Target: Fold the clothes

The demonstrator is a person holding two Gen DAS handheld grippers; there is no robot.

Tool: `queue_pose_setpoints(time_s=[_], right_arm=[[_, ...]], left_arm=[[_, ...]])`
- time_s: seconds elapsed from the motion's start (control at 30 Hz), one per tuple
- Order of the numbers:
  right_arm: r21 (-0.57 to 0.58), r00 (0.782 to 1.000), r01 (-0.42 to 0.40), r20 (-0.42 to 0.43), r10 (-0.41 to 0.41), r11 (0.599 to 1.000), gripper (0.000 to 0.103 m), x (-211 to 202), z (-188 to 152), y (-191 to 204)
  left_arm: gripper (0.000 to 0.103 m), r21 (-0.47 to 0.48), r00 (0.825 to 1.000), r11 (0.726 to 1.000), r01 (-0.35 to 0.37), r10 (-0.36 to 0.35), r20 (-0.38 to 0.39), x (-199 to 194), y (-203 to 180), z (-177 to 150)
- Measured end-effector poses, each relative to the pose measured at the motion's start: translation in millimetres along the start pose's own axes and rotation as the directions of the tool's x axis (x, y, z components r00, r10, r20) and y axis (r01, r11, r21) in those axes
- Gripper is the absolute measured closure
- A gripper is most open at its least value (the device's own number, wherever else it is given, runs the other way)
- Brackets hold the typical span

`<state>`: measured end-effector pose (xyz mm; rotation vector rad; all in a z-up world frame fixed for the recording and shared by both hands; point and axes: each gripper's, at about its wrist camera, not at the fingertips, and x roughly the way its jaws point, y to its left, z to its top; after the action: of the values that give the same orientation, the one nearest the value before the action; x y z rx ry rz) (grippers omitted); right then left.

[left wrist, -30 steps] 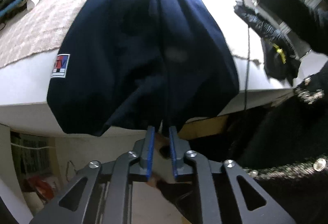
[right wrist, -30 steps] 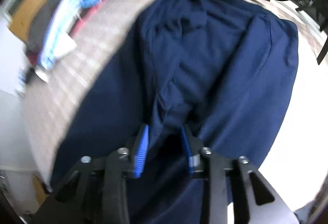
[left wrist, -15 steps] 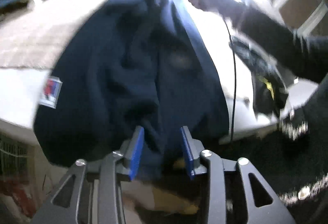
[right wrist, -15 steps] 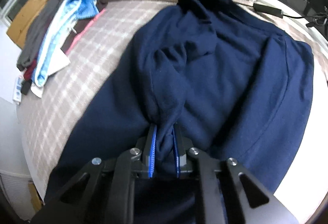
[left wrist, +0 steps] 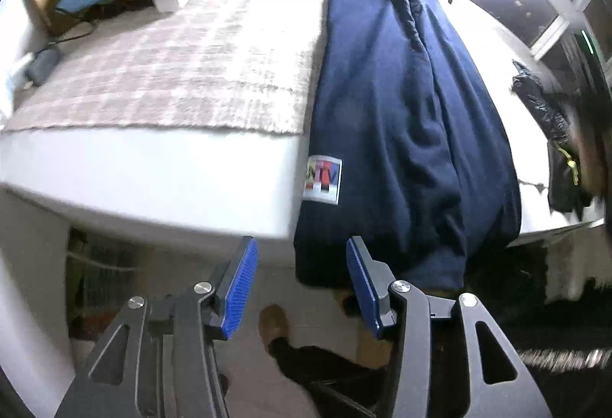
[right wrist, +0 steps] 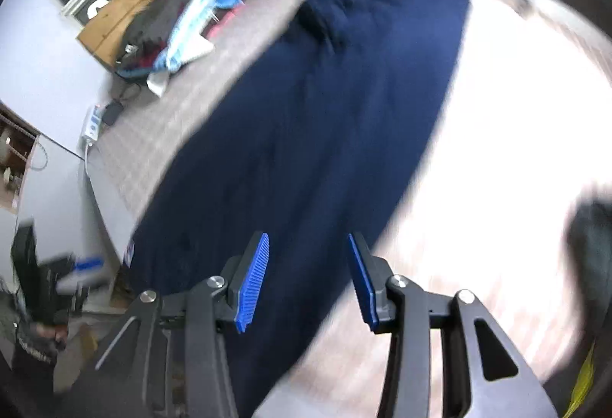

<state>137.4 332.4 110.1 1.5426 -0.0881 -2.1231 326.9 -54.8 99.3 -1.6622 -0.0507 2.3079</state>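
while one navy garment (left wrist: 405,134) drapes the bed (left wrist: 153,165), two grippers, left gripper (left wrist: 302,284), right gripper (right wrist: 309,278), jaws apart, empty

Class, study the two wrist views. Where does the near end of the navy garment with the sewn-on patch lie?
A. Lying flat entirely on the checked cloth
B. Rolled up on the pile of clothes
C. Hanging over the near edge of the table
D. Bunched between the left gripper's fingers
C: the navy garment drapes past the table edge, its patch on the overhang; the left gripper is open and empty.
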Motion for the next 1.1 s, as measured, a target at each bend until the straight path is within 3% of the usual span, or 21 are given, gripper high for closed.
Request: queue_pose_setpoints(time_s=[0.2, 0.3, 0.47, 0.7, 0.83, 0.93, 0.97, 1.0, 1.03, 1.1], right_arm=[[0.254, 0.997, 0.052, 0.043, -0.064, 0.966, 0.061, -10, -126, 25], [0.31, 0.992, 0.089, 0.056, -0.112, 0.946, 0.061, -2, -155, 45], [0.393, 0.99, 0.087, 0.068, -0.123, 0.915, 0.061, 2, -191, 56], [0.413, 0.996, 0.053, 0.042, -0.077, 0.909, 0.055, 32, -194, 43], [0.393, 0.999, -0.007, 0.046, -0.012, 0.92, 0.054, 51, -187, 34], [0.38, 0.998, -0.048, 0.058, 0.027, 0.924, 0.054, 57, -180, 31], [0.386, 0.995, -0.088, 0.069, 0.066, 0.918, 0.054, 59, -179, 29], [0.39, 0.993, -0.119, 0.073, 0.098, 0.913, 0.056, 60, -177, 29], [0.387, 0.99, -0.142, 0.071, 0.124, 0.911, 0.071, 61, -176, 29], [0.373, 0.985, -0.175, 0.066, 0.162, 0.911, 0.098, 59, -175, 33]], left_arm=[[0.056, 0.144, 0.991, 0.984, 0.106, -0.093, -0.092, 8, 4, 19], [0.053, 0.217, 0.989, 0.97, 0.113, -0.09, -0.114, 4, 3, 22], [0.053, 0.248, 0.987, 0.962, 0.113, -0.081, -0.137, -3, 5, 22], [0.049, 0.294, 0.987, 0.951, 0.094, -0.051, -0.151, -8, 0, 30], [0.05, 0.302, 0.987, 0.949, 0.092, -0.048, -0.152, -12, -2, 31], [0.055, 0.332, 0.99, 0.94, 0.083, -0.041, -0.132, -16, -1, 37], [0.067, 0.342, 0.991, 0.936, 0.08, -0.039, -0.125, -18, -1, 39], [0.075, 0.352, 0.992, 0.933, 0.077, -0.038, -0.119, -20, 0, 41], [0.093, 0.361, 0.993, 0.93, 0.074, -0.036, -0.112, -21, 0, 43], [0.099, 0.352, 0.991, 0.93, 0.103, -0.066, -0.116, -26, 6, 48]])
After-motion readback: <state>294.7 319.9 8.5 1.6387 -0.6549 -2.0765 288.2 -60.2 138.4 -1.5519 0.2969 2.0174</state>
